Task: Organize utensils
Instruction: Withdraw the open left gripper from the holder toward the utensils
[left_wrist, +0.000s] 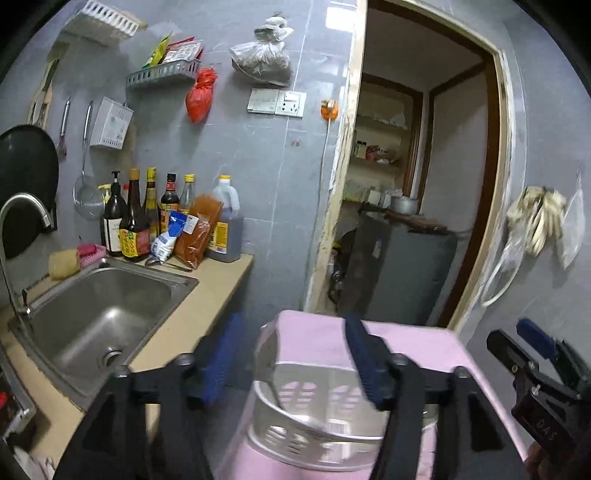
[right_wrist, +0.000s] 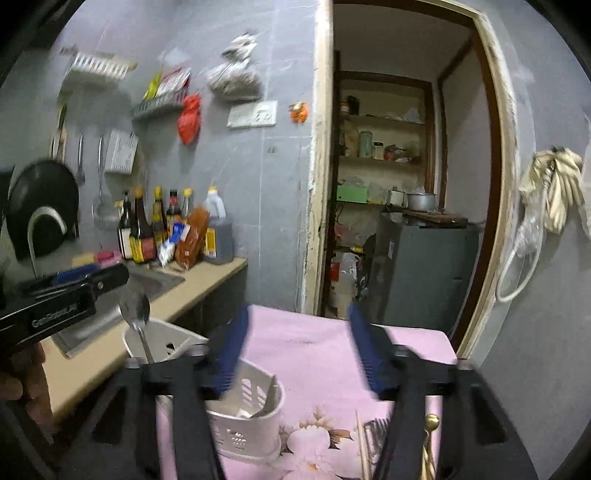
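Observation:
A white slotted utensil holder (left_wrist: 314, 421) stands on the pink flowered cloth (left_wrist: 406, 343) near its left edge. My left gripper (left_wrist: 291, 358) hovers just above and behind the holder, open, with nothing between its blue pads (left_wrist: 221, 362). A metal spoon (right_wrist: 135, 310) stands upright in the holder (right_wrist: 243, 421), bowl end up. My right gripper (right_wrist: 299, 350) is open and empty over the cloth, to the right of the holder. Chopsticks (right_wrist: 362, 443), a fork (right_wrist: 376, 424) and a gold-handled utensil (right_wrist: 430, 432) lie on the cloth under its right finger. Each gripper shows in the other's view: the right gripper (left_wrist: 532, 365) and the left gripper (right_wrist: 70, 295).
A steel sink (left_wrist: 103, 317) with a faucet (left_wrist: 22, 210) sits in the beige counter (left_wrist: 218, 288) to the left. Sauce bottles (left_wrist: 136, 221) and packets stand at the counter's back. A black wok (left_wrist: 26, 184) hangs on the wall. A doorway (left_wrist: 417, 184) opens behind the pink cloth.

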